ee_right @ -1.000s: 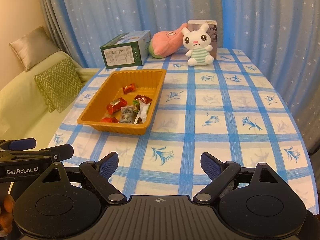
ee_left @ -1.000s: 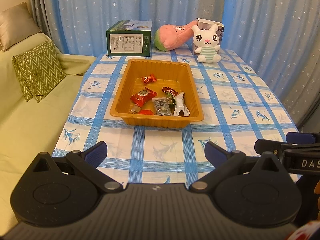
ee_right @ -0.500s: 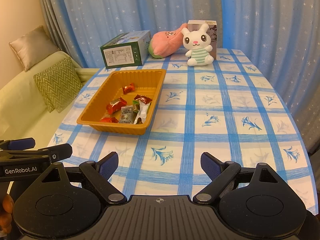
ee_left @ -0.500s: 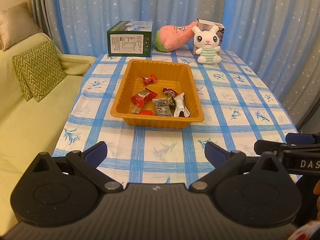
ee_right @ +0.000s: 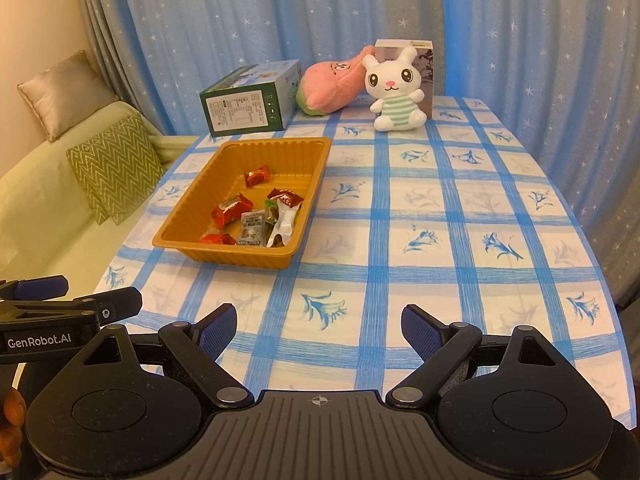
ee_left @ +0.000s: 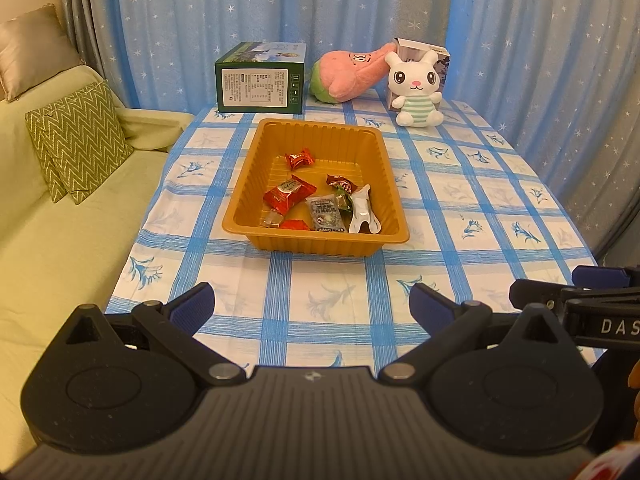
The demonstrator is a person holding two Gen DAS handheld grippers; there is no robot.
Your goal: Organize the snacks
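- Tray (ee_left: 394,200) sits on the table (ee_left: 472,216), with the snacks (ee_left: 320,204) bunched at its near end
- Behind the tray: green box (ee_left: 260,80), pink plush (ee_left: 352,76), bunny (ee_left: 418,90) in front of a small carton (ee_left: 438,54)
- Left gripper (ee_left: 312,304) hangs near the tray's front edge, jaws wide, nothing between
- Right gripper (ee_right: 318,326) is wide and empty, right of the tray
- Bare cloth lies between both grippers and the tray
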